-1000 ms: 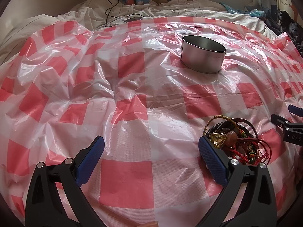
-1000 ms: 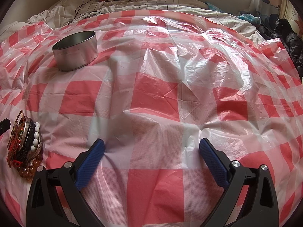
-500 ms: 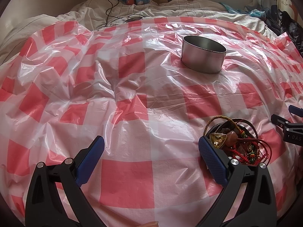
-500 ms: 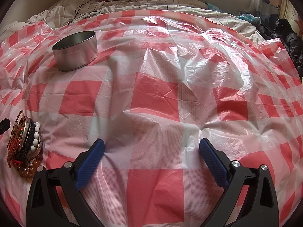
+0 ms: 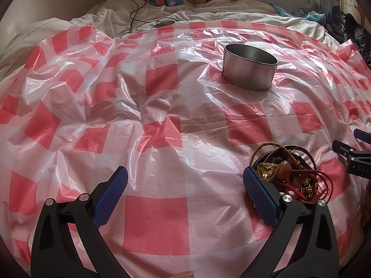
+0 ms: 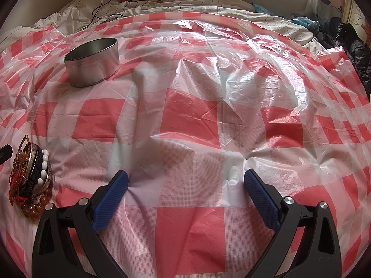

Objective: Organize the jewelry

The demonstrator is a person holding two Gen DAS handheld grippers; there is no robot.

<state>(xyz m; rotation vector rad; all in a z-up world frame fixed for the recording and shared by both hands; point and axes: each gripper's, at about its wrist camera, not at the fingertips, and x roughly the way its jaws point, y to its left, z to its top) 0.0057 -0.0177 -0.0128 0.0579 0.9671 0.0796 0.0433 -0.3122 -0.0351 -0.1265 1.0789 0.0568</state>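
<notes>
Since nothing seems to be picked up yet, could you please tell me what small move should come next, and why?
Probably swing the left claw a little to its right and close on one piece of the jewelry pile. Both claws are open and empty, the pile lies just beside the left claw's right finger, and the metal tin farther back appears empty. The right claw faces only bare checked sheet.

Both views sit low and close over a red-and-white checked plastic sheet point(image 5: 162, 220), each looking forward between its own two blue-padded fingers toward the rumpled bedding point(image 6: 185, 4) at the far side. The left wrist view has the metal tin point(image 5: 249, 73) ahead to its right and the jewelry pile point(image 5: 289, 173) near its right finger; the right wrist view has the same tin point(image 6: 92, 66) ahead-left and the pile point(image 6: 30, 176) at its left edge, so the two share the sheet's middle.
</notes>
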